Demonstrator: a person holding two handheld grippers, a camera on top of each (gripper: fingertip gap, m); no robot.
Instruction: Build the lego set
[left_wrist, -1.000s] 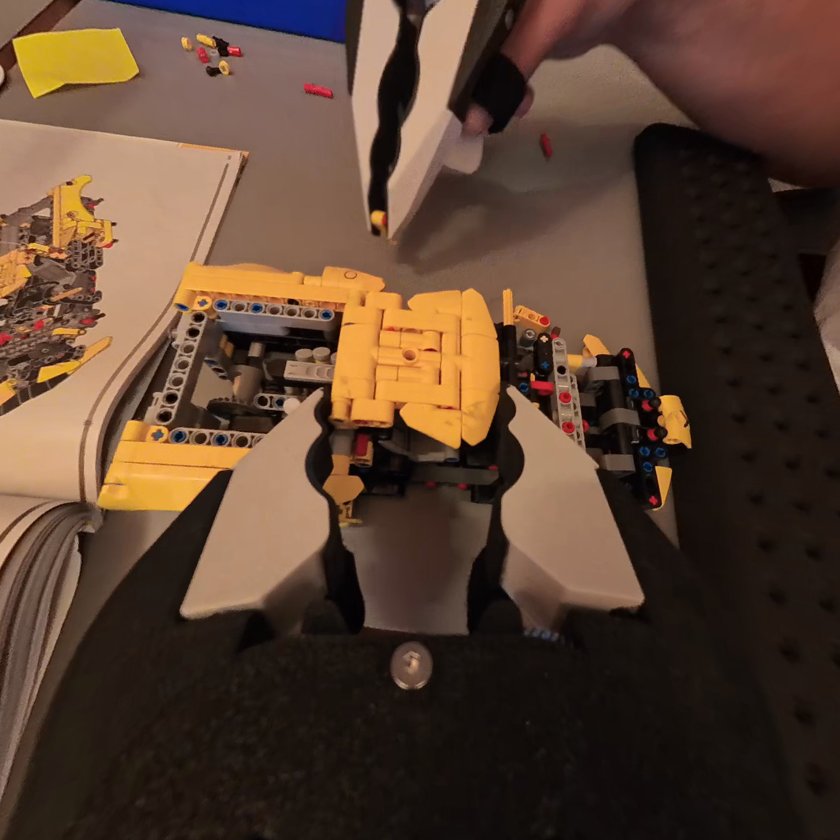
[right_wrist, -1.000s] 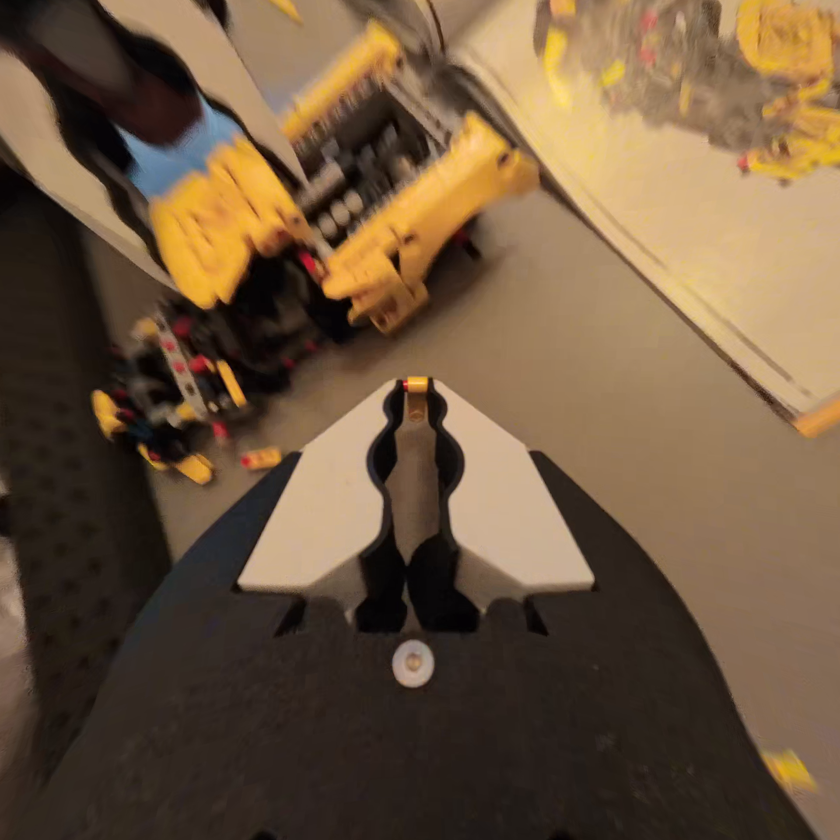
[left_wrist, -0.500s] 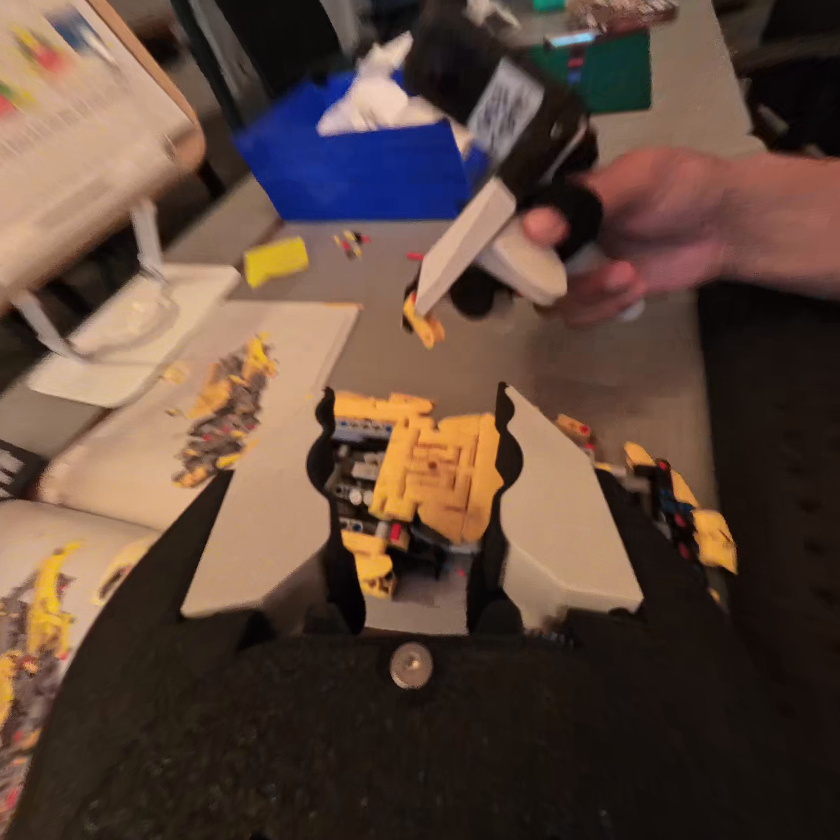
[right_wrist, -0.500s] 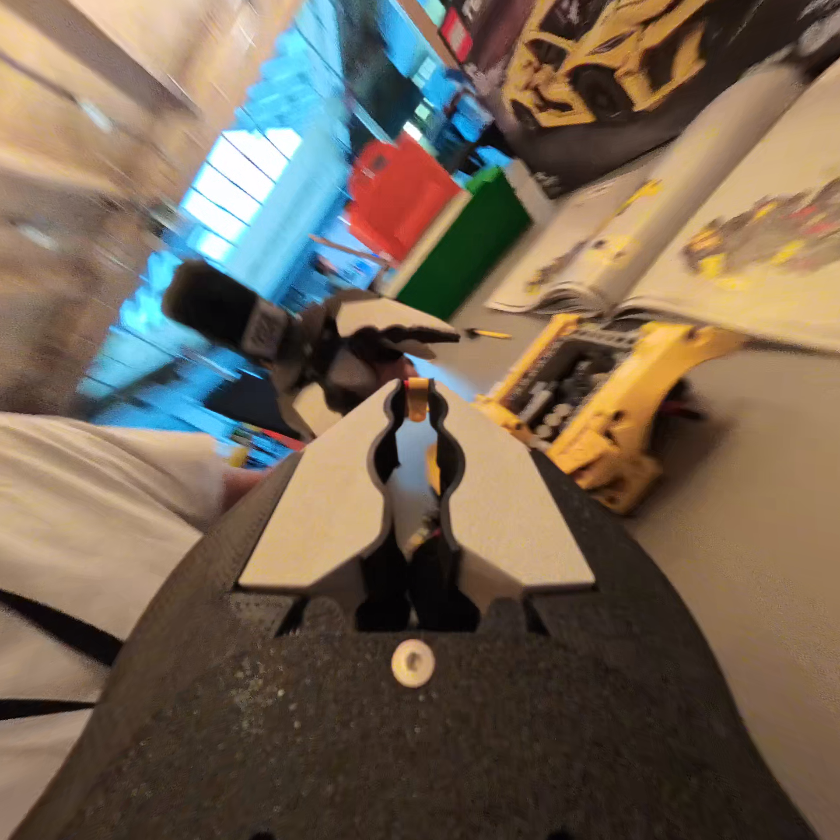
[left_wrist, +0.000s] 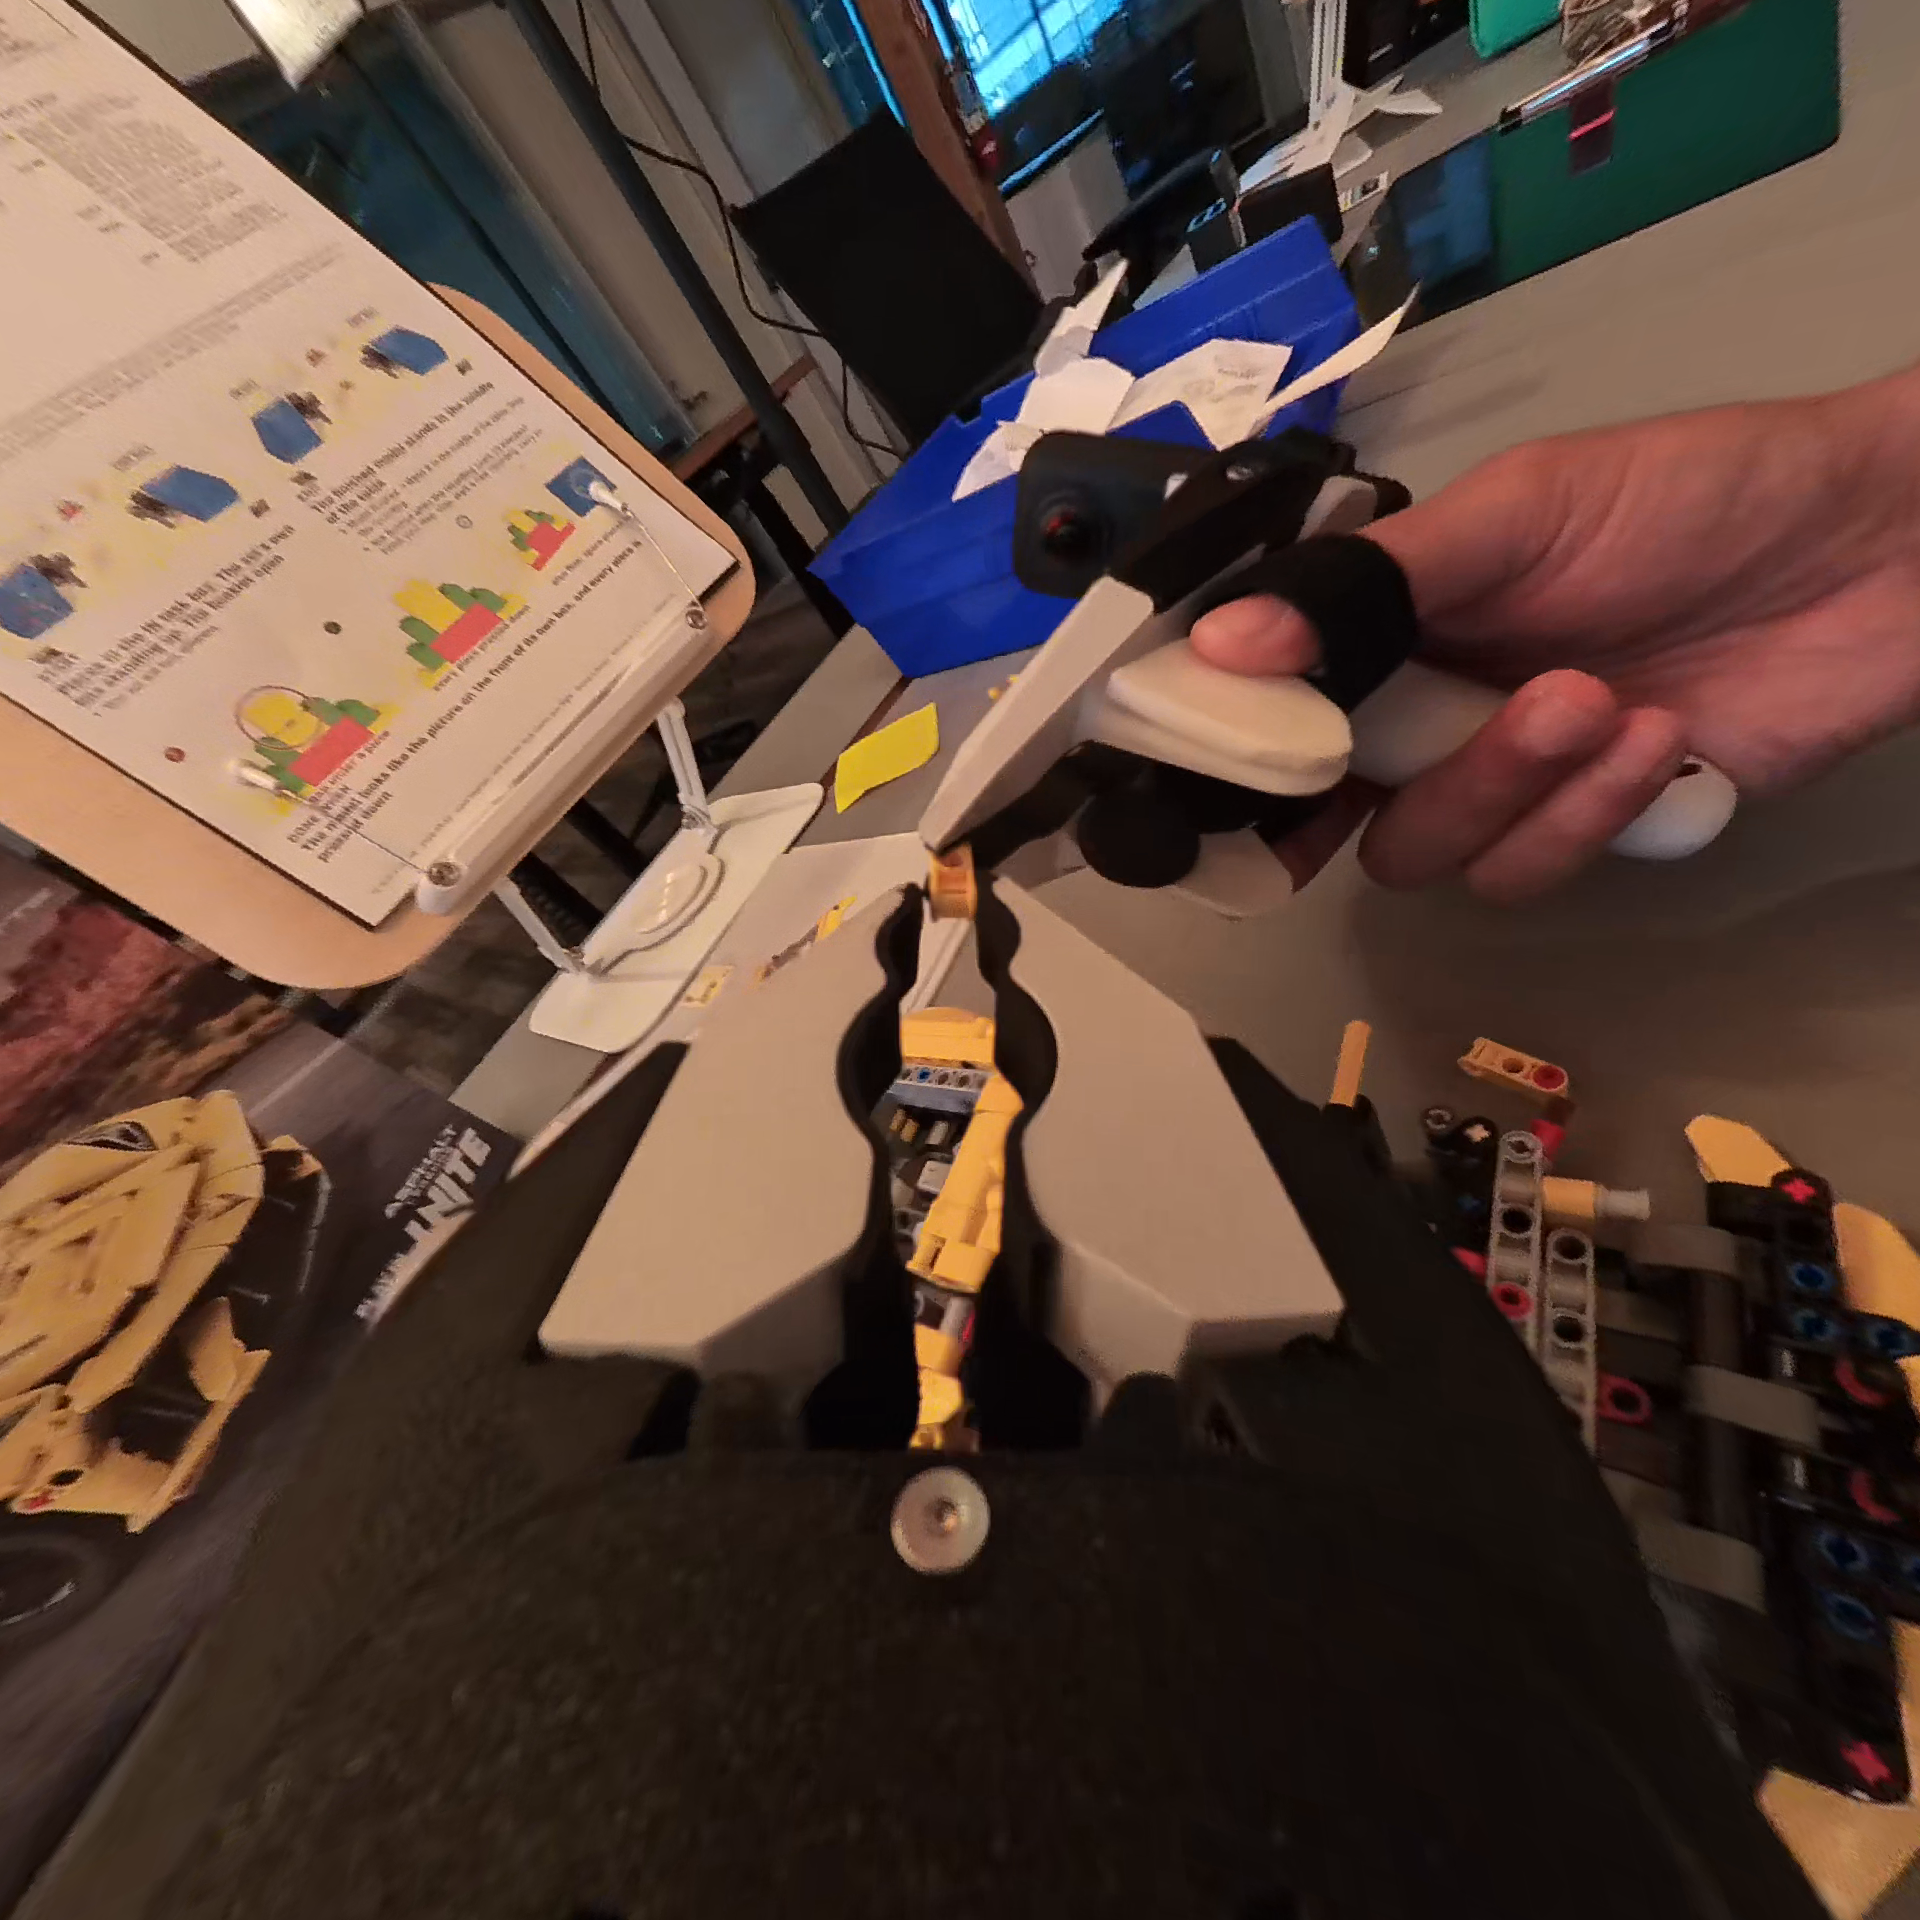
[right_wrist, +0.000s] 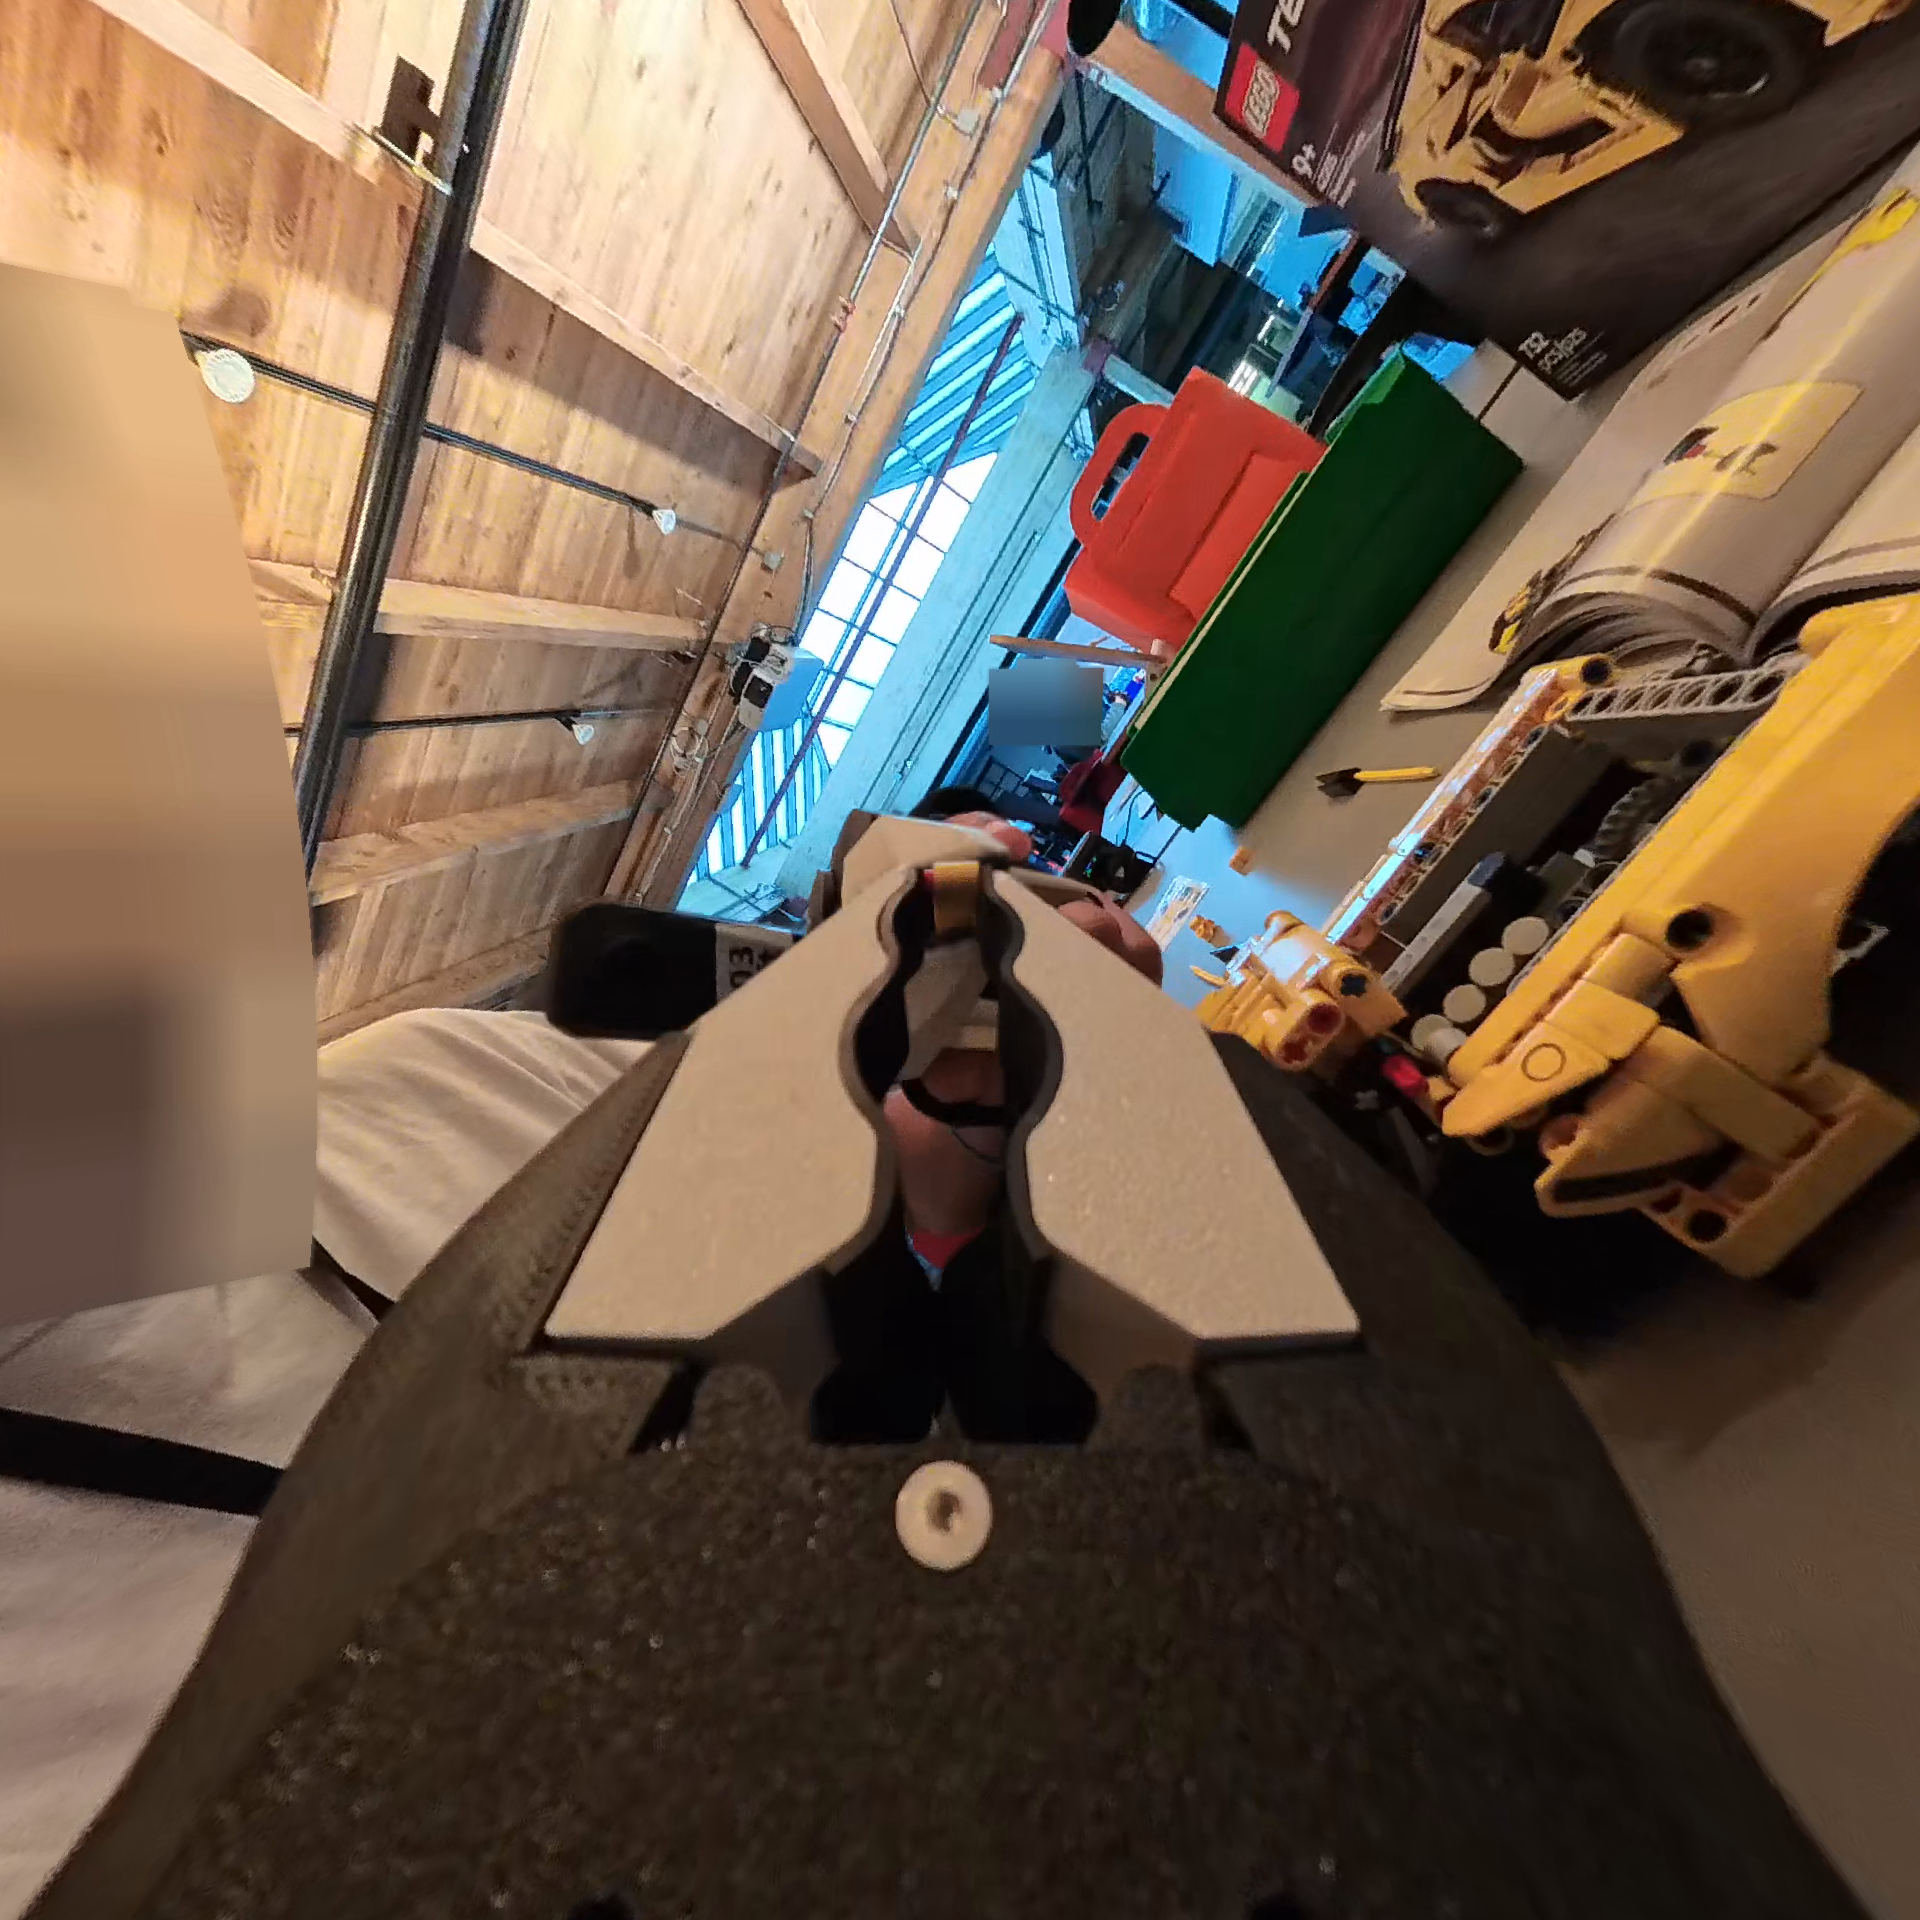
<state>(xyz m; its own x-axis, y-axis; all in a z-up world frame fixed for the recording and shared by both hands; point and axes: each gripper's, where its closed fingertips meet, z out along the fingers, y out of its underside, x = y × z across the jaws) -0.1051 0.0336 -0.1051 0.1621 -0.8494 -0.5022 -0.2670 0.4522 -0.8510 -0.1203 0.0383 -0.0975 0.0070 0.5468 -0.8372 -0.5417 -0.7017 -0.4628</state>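
Note:
The yellow and black lego car model (left_wrist: 1662, 1299) lies on the grey table below my left gripper; it also shows in the right wrist view (right_wrist: 1610, 997). My right gripper (right_wrist: 954, 883) is shut on a small yellow piece (right_wrist: 954, 899). In the left wrist view the right gripper (left_wrist: 940, 831), held by a hand, brings that small yellow piece (left_wrist: 951, 883) to the tips of my left gripper (left_wrist: 951, 899). The left jaws stand closed to the piece's width around it. The left gripper's finger (right_wrist: 940, 997) shows through the right gripper's gap.
A tilted instruction board on a white stand (left_wrist: 312, 520) is at the left, a blue bin (left_wrist: 1039, 520) behind. The lego box (left_wrist: 156, 1299) lies at the lower left. An open booklet (right_wrist: 1714, 520), a green box (right_wrist: 1320, 613) and a red case (right_wrist: 1174, 499) sit beyond the model. Loose pieces (left_wrist: 1512, 1070) lie near it. The tips of both grippers are at nearly the same place.
My left gripper rose off the model, tilted up and closed from wide open to a narrow gap. The right gripper swung over and brought the small yellow piece to the left tips.

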